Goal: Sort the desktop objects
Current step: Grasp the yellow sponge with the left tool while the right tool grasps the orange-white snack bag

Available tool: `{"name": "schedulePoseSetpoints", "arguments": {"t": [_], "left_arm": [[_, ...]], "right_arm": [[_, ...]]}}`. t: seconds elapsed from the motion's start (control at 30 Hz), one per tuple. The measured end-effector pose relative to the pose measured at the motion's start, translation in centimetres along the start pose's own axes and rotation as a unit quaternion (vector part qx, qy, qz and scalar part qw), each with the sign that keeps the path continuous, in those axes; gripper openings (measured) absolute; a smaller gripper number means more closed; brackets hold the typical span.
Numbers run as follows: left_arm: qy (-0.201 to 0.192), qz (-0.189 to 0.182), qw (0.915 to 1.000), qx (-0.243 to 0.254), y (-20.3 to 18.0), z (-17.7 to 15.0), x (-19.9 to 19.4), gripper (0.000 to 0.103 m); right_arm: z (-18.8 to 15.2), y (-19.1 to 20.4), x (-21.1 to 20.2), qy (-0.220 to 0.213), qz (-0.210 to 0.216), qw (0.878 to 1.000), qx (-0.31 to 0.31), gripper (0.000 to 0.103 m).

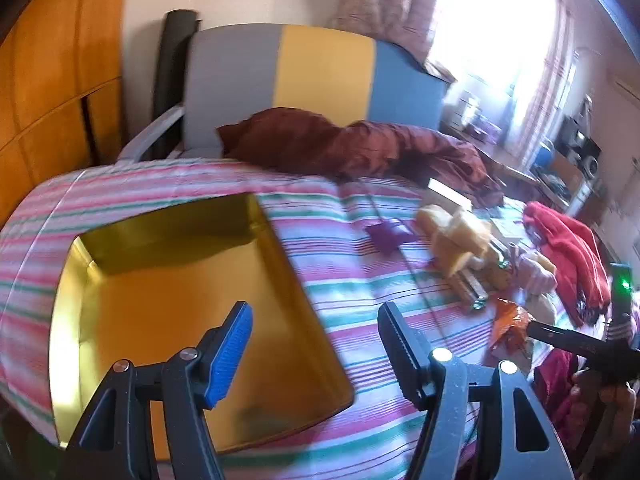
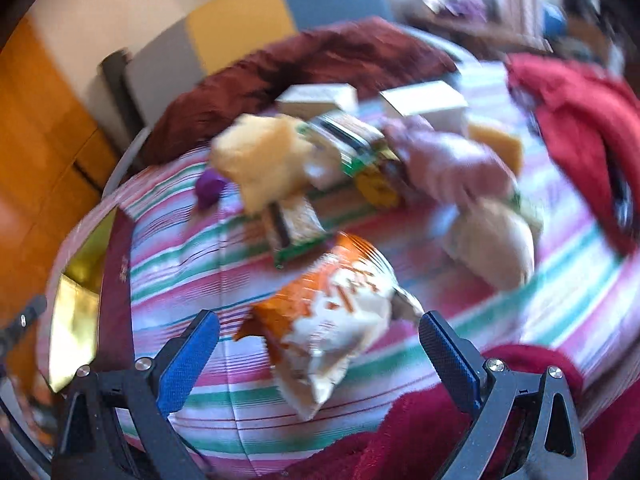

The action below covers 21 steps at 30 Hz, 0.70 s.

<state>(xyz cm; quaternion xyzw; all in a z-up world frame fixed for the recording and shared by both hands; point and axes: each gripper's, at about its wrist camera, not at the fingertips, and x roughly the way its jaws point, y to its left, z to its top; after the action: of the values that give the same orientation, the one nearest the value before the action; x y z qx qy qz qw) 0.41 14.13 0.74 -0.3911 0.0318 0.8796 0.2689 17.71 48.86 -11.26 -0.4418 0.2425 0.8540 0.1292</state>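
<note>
One gold tin (image 1: 192, 300) is seen, open and bare inside, at the left edge of the striped bed (image 1: 352, 280). One orange-and-white snack bag (image 2: 324, 320), crinkled, lies near the bed's front edge. Two white boxes (image 2: 320, 100) are set farther back. The left gripper (image 1: 316, 344) is held released over the tin's rim; the right gripper (image 2: 320, 364) is spread wide around the bag, pads apart from it.

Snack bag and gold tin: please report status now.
Left hand-held gripper open, empty, over gold tin. Right hand-held gripper open wide, snack bag between fingers, not gripped. Tin looks empty. Other snacks behind bag.
</note>
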Motion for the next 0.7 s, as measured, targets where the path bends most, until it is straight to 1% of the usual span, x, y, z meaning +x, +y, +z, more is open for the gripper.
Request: {"name": "schedulePoseSetpoints", "arguments": {"t": [0.13, 0.23, 0.33, 0.4, 0.6, 0.67, 0.7], "left_arm": [[0.005, -0.029, 0.9992, 0.029, -2.4, 1.1, 1.0, 0.066], [0.005, -0.052, 0.9969, 0.058, -4.6, 2.2, 1.8, 0.067], [0.008, -0.069, 0.9941, 0.084, -6.7, 3.0, 2.7, 0.067], [0.014, -0.079, 0.9916, 0.102, -8.1, 3.7, 3.8, 0.067], [0.035, -0.107, 0.9803, 0.162, -12.9, 5.8, 7.5, 0.068], [0.044, -0.116, 0.9758, 0.18, -14.5, 6.3, 9.2, 0.072], [0.048, -0.115, 0.9741, 0.189, -15.2, 6.5, 10.0, 0.073]], "right_arm": [[-0.1, -1.2, 2.0, 0.031, 0.013, 0.998, 0.05, 0.101], [-0.1, -1.4, 3.0, 0.034, 0.02, 0.997, 0.07, 0.101], [0.1, -1.3, 3.6, 0.035, 0.023, 0.997, 0.072, 0.101], [0.2, -1.2, 3.8, 0.035, 0.025, 0.996, 0.074, 0.101], [1.1, -1.7, 3.9, 0.021, 0.042, 0.994, 0.095, 0.102], [1.4, -1.8, 4.3, 0.027, 0.043, 0.994, 0.097, 0.103], [1.4, -1.8, 4.6, 0.029, 0.037, 0.994, 0.098, 0.103]]}}
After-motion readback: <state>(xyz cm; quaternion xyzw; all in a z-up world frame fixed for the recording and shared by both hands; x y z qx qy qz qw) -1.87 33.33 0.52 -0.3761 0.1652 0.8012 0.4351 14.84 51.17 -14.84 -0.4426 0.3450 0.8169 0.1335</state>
